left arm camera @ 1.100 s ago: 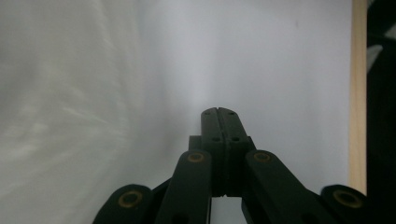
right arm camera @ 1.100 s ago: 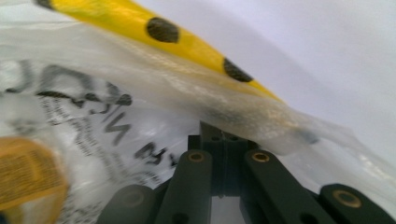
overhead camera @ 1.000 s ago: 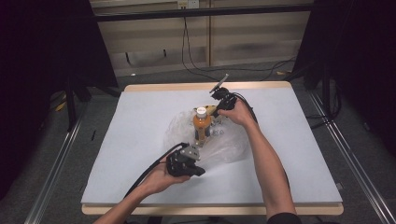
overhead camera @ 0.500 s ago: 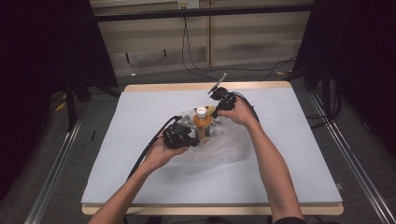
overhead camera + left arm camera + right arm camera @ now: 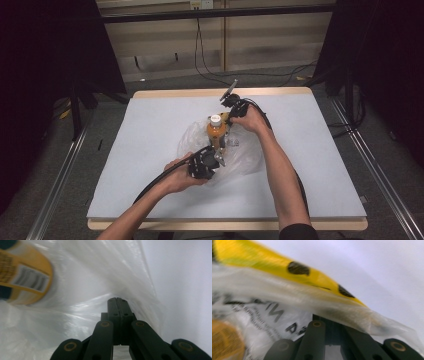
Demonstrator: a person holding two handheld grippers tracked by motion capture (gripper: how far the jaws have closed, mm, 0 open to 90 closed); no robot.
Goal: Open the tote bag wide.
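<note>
An orange bottle (image 5: 216,132) with a white cap stands upright inside a crumpled clear plastic bag (image 5: 242,160) in the middle of the white table (image 5: 150,130). My left gripper (image 5: 219,161) is at the bag's near side, just in front of the bottle. In the left gripper view its jaws (image 5: 118,301) are pressed together where a fold of the bag (image 5: 87,277) meets their tips, and the bottle (image 5: 25,277) is at upper left. My right gripper (image 5: 228,137) points down beside the bottle, shut on the printed bag film (image 5: 274,307), which covers its tips (image 5: 329,317).
A yellow strip (image 5: 274,262) with black marks runs along the bag's edge in the right gripper view. Cables trail from both grippers across the table. Metal rails (image 5: 55,195) flank the table, and the floor behind holds loose cables (image 5: 210,65).
My left hand swung up and to the left along the bag, then came back down toward the bottle's near side. The bag's shape shifted with it. The right hand stayed put.
</note>
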